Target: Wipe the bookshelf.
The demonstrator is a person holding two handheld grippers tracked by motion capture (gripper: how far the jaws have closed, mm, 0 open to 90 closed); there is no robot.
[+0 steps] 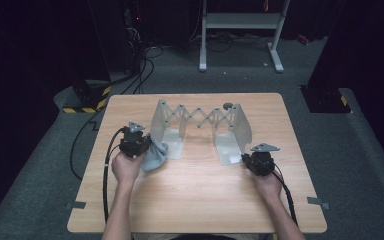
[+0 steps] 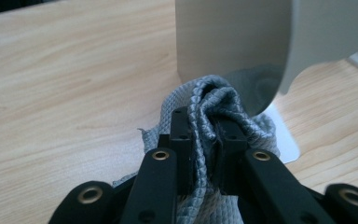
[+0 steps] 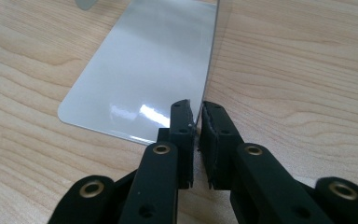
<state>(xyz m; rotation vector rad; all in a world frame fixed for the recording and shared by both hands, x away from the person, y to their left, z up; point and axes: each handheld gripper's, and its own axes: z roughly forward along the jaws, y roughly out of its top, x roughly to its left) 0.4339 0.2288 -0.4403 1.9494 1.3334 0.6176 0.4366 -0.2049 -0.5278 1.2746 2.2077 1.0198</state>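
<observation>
Grey waffle-weave cloth (image 2: 214, 112) is what we are working with: we are pinching a bunched fold of it between the jaws of our left gripper (image 1: 135, 142), which are pressed together on the fabric, as the left gripper view shows. The cloth is sitting at about nine o'clock on the pale wooden table (image 1: 200, 200), just beside the left upright panel of the grey metal expandable rack with its scissor-lattice back (image 1: 200, 116), touching or nearly touching that panel's base.

Our right gripper (image 1: 258, 162) is waiting at about three o'clock, its jaws closed on the thin front edge of the rack's right upright panel (image 3: 213, 51), where that panel meets its flat shiny base plate (image 3: 144, 70). We judge that we are holding it there to keep the light rack from sliding or folding while the other hand is pressing the cloth against it (a rack on scissor links is giving way easily).

Gathering the cloth into a wad, rather than gripping a corner, is giving us a firm pad for wiping. The left panel is looking like the surface in hand.
</observation>
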